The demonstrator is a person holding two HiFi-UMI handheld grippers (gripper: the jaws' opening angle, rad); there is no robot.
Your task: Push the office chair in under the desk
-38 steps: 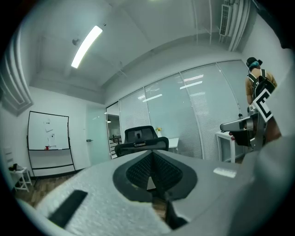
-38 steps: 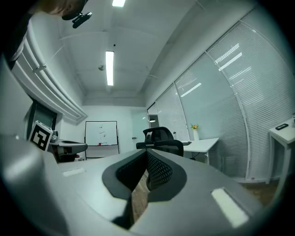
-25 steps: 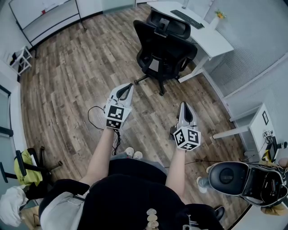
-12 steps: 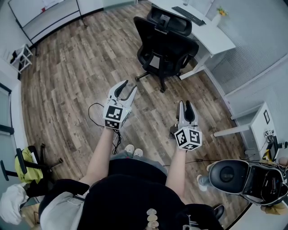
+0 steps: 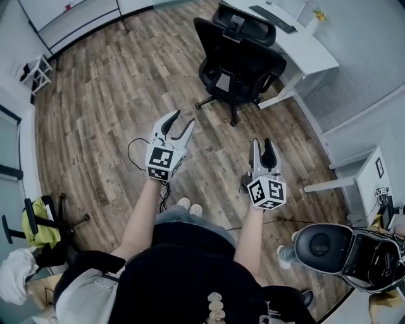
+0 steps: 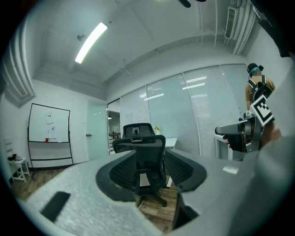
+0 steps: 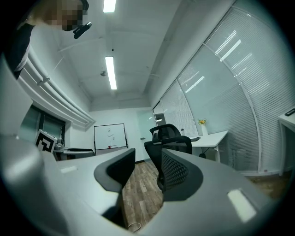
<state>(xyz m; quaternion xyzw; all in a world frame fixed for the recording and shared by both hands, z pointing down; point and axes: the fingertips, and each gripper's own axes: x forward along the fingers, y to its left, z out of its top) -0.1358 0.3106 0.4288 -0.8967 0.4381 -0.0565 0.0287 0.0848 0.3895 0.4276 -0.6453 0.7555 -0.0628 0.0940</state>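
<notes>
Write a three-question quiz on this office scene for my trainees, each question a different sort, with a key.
1. True or false: the left gripper touches the office chair.
2. What lies on the desk? A) laptop B) keyboard C) book
3. What does the right gripper hold?
Key: 1 false. 2 B. 3 nothing; the jaws of both have just been opening, with nothing between them.

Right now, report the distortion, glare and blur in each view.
Head view: fisheye bends the floor planks; office chair sharp. Left gripper view: ceiling light blown white, corners dark. Right gripper view: window blinds bow outward, corners dark.
</notes>
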